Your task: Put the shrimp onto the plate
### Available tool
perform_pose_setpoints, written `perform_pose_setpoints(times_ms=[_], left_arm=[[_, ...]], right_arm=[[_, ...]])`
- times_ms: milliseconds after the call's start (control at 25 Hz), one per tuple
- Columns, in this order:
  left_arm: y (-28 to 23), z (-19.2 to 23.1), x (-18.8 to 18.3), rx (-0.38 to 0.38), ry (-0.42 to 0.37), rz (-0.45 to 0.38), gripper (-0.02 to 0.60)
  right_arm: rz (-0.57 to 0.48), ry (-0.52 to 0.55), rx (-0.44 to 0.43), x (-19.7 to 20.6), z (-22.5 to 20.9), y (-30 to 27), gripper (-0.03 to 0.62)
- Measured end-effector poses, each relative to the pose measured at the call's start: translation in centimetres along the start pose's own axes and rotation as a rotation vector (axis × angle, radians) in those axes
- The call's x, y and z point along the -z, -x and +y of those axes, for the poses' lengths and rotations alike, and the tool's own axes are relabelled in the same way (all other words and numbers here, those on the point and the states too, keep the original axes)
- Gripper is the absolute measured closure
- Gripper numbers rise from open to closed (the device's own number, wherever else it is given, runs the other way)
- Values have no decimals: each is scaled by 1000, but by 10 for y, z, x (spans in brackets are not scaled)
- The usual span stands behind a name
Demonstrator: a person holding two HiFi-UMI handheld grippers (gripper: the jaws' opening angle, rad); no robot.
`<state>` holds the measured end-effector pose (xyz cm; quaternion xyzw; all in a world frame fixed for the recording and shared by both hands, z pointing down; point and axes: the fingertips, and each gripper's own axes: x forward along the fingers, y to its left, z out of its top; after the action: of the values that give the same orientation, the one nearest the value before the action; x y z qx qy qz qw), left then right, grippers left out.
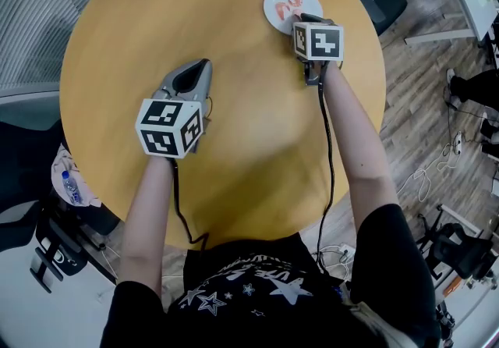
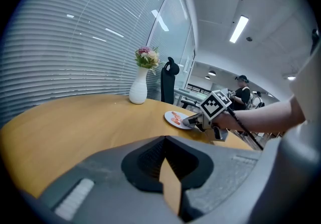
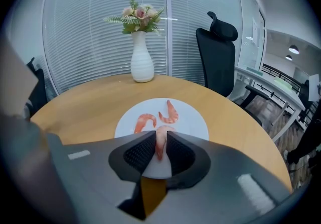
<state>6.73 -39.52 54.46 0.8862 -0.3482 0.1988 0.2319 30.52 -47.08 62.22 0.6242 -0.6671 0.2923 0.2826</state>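
The right gripper point(image 3: 160, 136) hung over the near edge of the plate point(image 3: 196, 123), its fingers clenched on a shrimp point(image 3: 161, 143). By my judgement it was held low so the piece could be let go onto the white surface without bouncing. The plate stood at the far right of the tabletop point(image 1: 249, 136). The left gripper point(image 1: 203, 65) sat low at the tabletop, nearer and to the left, well apart from the plate. Its fingers were pressed together on nothing, probably parked out of the way. The held shrimp was pale pink and curved, pinched upright. A hooked shrimp point(image 3: 144, 120) lay on the plate's left, a slim shrimp point(image 3: 172, 111) farther back.
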Motion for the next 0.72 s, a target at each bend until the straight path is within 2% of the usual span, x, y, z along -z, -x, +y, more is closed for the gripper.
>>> perform_pose_setpoints(times_ms=[200, 400, 720], left_arm=[[1, -4, 7, -1, -43, 23, 580], [8, -6, 6, -14, -43, 20, 580], [29, -23, 0, -23, -29, 4, 580]], right_arm=[[13, 22, 13, -1, -2, 0, 507], [-17, -38, -6, -6, 0, 12, 505], [-49, -50, -27, -3, 3, 50, 505]])
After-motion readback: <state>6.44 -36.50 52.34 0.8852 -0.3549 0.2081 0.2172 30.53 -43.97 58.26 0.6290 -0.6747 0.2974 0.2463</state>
